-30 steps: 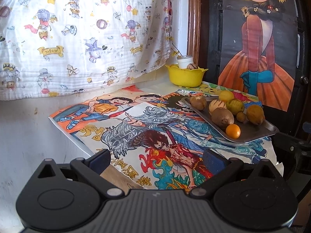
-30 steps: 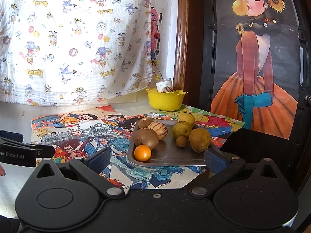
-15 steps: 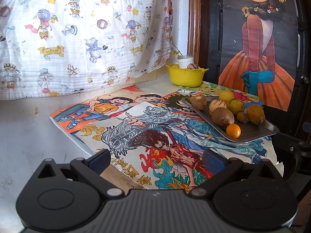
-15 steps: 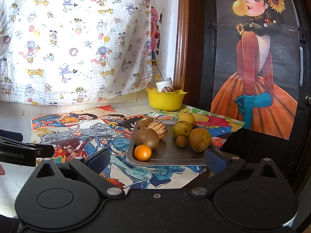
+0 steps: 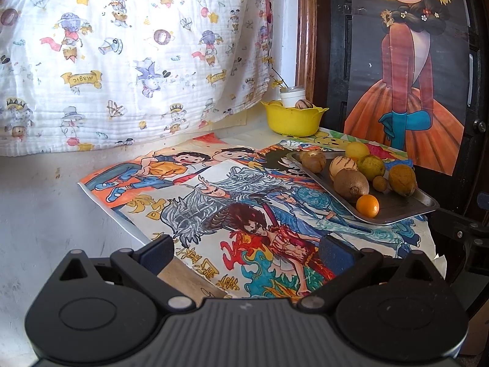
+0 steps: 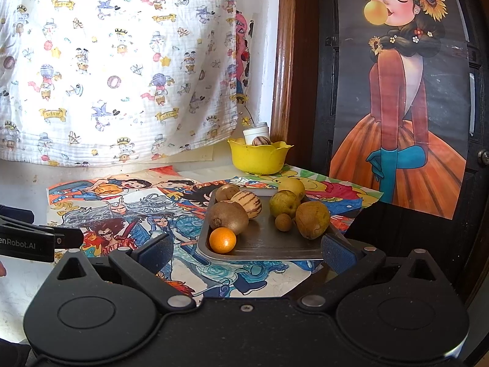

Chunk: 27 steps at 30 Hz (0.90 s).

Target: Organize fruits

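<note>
A metal tray [image 6: 275, 246] [image 5: 397, 208] on the table holds several fruits: a small orange [image 6: 222, 240] [image 5: 367, 205], a brown kiwi [image 6: 228, 216] [image 5: 351, 184], a striped melon [image 6: 247, 203], a yellow-green fruit [image 6: 284, 203] and a brownish pear-like fruit [image 6: 312, 219]. A yellow bowl [image 6: 259, 157] [image 5: 293, 119] at the back holds one striped fruit. My right gripper [image 6: 244, 250] is open and empty, just in front of the tray. My left gripper [image 5: 244, 249] is open and empty, over the drawings left of the tray.
Coloured cartoon drawings [image 5: 214, 195] cover the table. A white jar [image 6: 256, 133] stands behind the bowl. A patterned cloth [image 6: 116, 61] hangs on the wall. A dark door with a poster [image 6: 400, 107] stands on the right. The left gripper shows at the right wrist view's left edge [image 6: 27, 238].
</note>
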Each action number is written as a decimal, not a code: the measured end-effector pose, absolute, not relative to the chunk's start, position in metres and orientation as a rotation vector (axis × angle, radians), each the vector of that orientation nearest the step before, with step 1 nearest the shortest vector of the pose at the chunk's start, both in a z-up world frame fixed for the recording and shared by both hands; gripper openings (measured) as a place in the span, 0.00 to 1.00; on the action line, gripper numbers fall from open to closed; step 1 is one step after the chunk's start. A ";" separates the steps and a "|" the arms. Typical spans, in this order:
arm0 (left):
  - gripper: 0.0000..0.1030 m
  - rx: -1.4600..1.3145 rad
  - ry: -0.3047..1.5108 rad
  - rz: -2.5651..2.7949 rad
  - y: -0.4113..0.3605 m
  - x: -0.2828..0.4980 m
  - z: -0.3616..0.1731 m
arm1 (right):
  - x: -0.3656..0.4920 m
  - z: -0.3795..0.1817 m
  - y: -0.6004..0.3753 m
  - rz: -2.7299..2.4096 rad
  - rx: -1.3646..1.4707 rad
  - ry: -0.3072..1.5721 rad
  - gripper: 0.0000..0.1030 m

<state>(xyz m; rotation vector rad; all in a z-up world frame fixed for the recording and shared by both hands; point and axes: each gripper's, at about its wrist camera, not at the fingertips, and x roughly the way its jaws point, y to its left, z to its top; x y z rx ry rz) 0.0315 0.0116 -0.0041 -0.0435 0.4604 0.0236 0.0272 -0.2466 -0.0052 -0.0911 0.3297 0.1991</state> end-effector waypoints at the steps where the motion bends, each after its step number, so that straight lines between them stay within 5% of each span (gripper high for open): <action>1: 1.00 -0.043 0.460 0.024 0.012 0.032 -0.004 | 0.027 -0.005 -0.247 0.199 -0.091 0.330 1.00; 27: 1.00 -0.048 0.464 0.026 0.013 0.032 -0.006 | 0.027 -0.006 -0.246 0.199 -0.092 0.331 1.00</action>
